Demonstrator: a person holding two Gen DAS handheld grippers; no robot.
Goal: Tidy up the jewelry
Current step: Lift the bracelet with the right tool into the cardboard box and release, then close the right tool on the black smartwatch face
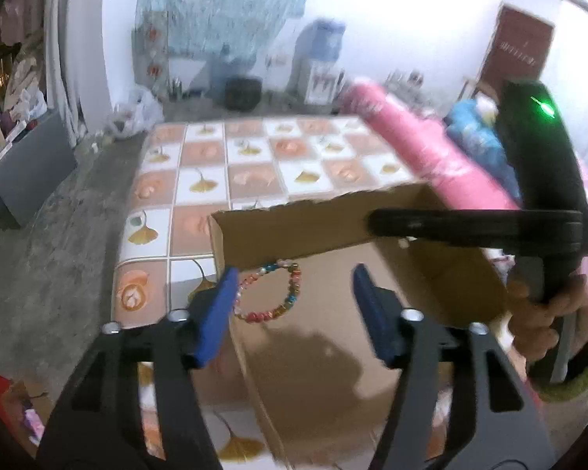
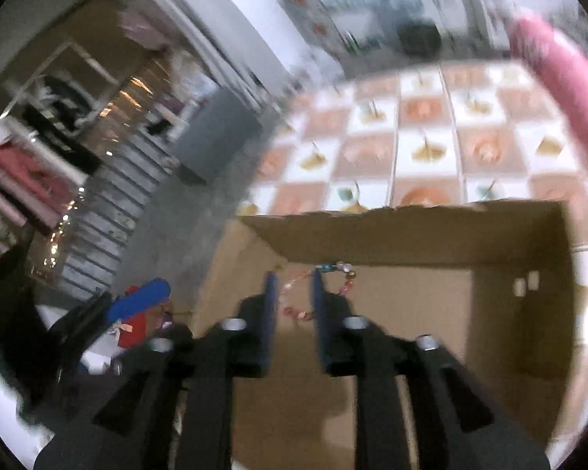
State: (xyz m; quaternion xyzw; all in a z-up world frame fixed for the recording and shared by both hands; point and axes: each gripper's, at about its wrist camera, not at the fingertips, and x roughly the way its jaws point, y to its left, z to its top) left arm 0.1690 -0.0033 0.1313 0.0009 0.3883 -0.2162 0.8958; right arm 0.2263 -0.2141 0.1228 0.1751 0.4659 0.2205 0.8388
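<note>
Currently both tools sit over the open cardboard box [image 2: 411,243], which rests on the tiled tablecloth [image 1: 215,164]. The beaded bracelet [image 1: 270,293] lies inside the box near its far wall, by the left corner. The left gripper [image 1: 294,297] has its jaws spread wide, pads clear of the beads; the left pad looks just beside the ring's edge, but blur keeps me from calling contact. The right gripper [image 2: 292,293] is parted to a narrower gap with part of the bracelet [image 2: 317,290] showing between and beyond its pads; nothing looks pinched, so I read it as released. The person's hand [image 1: 545,313] on the right tool's handle shows at the left view's edge. A pink roll [image 1: 423,149] lies along the table's far right side, well clear. My read: the drop-into-box step is done or finishing for this piece. Next move calls for lifting both tools straight out without snagging the beads, then going for the next item; none is clearly visible, frames are motion-blurred.
</note>
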